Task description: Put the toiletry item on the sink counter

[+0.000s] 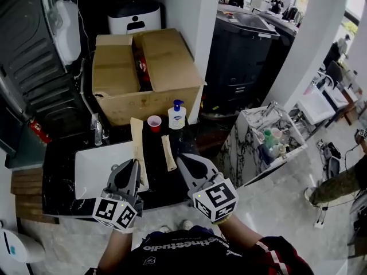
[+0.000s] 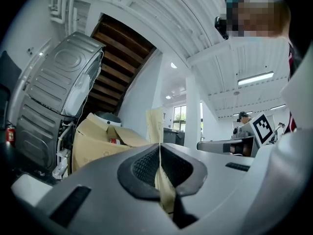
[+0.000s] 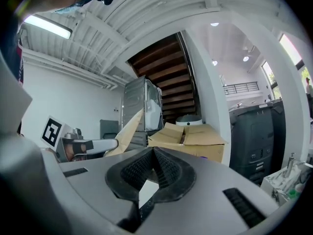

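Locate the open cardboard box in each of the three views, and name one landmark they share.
Head view: cardboard box at upper centre, flaps open.
Left gripper view: cardboard box at lower left.
Right gripper view: cardboard box just right of centre.
Shared landmark: the white round-topped appliance directly behind the box, also seen at and.

Daylit right, murky left

In the head view the upper right washes out pale and the glossy floor [image 1: 275, 211] gleams, while the black counter [image 1: 57, 176] sinks into shadow. The 2 gripper views are fisheye: black vignetted corners, bowed lines. A ceiling strip light [image 2: 253, 78] and a window [image 2: 180, 117] glare, and the left gripper [image 2: 160, 151] is soft up close.
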A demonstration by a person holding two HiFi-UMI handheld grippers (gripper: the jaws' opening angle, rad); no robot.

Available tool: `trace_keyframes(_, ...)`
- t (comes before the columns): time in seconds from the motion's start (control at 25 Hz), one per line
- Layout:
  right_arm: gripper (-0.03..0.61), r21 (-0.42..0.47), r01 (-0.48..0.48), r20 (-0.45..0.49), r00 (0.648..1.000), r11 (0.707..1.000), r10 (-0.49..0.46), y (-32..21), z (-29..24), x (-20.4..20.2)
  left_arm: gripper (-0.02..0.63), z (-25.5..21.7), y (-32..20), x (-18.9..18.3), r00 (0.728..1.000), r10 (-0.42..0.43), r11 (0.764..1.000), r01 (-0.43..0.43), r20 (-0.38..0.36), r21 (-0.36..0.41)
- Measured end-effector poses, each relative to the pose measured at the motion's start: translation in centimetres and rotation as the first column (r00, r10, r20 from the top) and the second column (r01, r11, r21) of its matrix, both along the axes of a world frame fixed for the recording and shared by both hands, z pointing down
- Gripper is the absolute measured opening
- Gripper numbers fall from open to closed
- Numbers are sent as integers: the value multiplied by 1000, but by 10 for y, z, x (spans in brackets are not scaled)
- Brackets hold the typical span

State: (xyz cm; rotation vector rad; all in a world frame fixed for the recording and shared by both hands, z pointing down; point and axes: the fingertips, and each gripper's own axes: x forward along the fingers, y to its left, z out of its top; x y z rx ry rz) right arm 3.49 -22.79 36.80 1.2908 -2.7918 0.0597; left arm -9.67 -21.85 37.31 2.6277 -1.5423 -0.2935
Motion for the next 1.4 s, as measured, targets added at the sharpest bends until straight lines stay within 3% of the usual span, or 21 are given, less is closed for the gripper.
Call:
trace_keyframes(0.92, 38, 2, 15, 5, 1000, 1000, -15, -2, -1, -2, 18, -6, -1, -6, 1000, -19, 1000, 18, 9, 14)
trace_keyframes(1.4, 38, -18, -8, 11, 1000, 1000, 8, -9, 8, 3, 18, 42, -29, -8, 1000, -15, 994, 12, -21, -107)
